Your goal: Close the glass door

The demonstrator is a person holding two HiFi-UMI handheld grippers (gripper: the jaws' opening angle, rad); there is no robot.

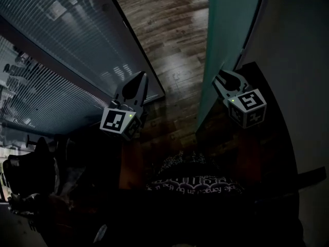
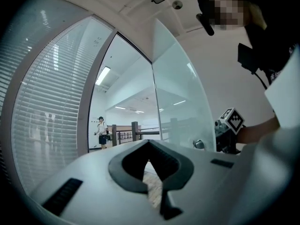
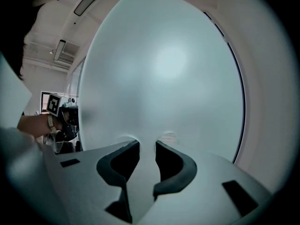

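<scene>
The glass door (image 1: 226, 24) is a frosted teal pane that stands open, edge-on in the head view. My right gripper (image 1: 220, 78) is at its near face with the jaws slightly apart. In the right gripper view the door (image 3: 164, 69) fills the picture, and the right gripper (image 3: 147, 144) has its tips at or very near the glass with nothing between them. My left gripper (image 1: 139, 78) hangs free in the doorway, shut and empty. In its own view the left gripper (image 2: 149, 143) points through the opening beside the door (image 2: 178, 102), which carries a small metal knob (image 2: 199, 144).
A glass wall with blinds (image 1: 61, 45) runs along the left and a white wall (image 1: 298, 35) along the right. Dark wooden floor (image 1: 169, 35) leads through the opening. Far beyond, a person (image 2: 101, 130) stands by a railing (image 2: 136, 134).
</scene>
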